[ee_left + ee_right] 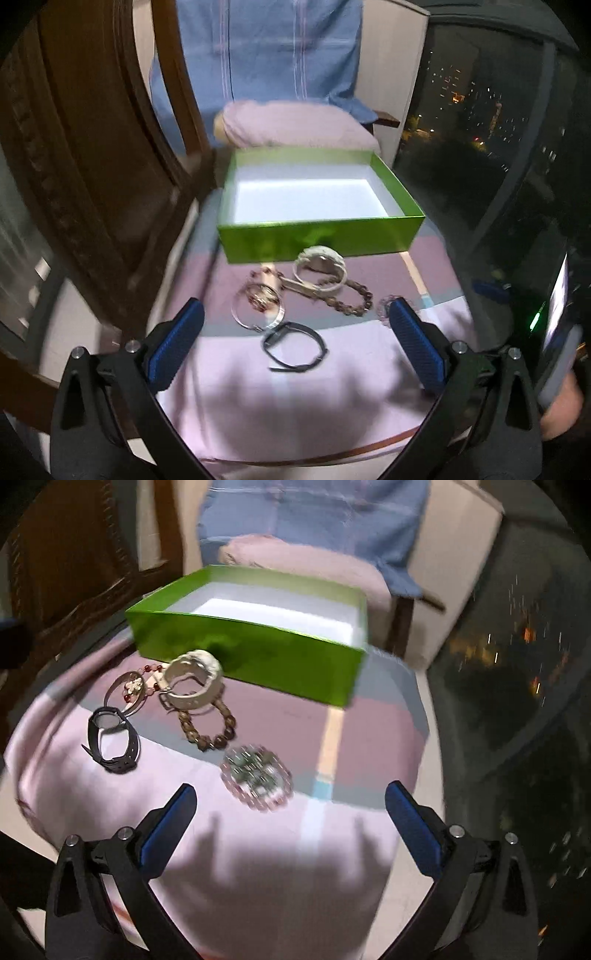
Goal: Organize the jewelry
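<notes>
An open green box (321,240) (255,657) with a white, empty inside stands on a cloth-covered table. In front of it lie a cream watch (320,272) (192,683), a brown bead bracelet (354,301) (207,727), a silver bangle (258,308) with red beads (129,690), a black watch (295,347) (112,740) and a sparkly pink-green bracelet (256,777) (386,308). My left gripper (295,325) is open above the black watch. My right gripper (290,805) is open, just short of the sparkly bracelet.
The striped pink and grey cloth (280,398) (273,878) covers the small table. A pink cushion (295,125) and a blue garment (266,51) sit behind the box. Dark wooden furniture (85,155) stands left; a night window (480,122) is right.
</notes>
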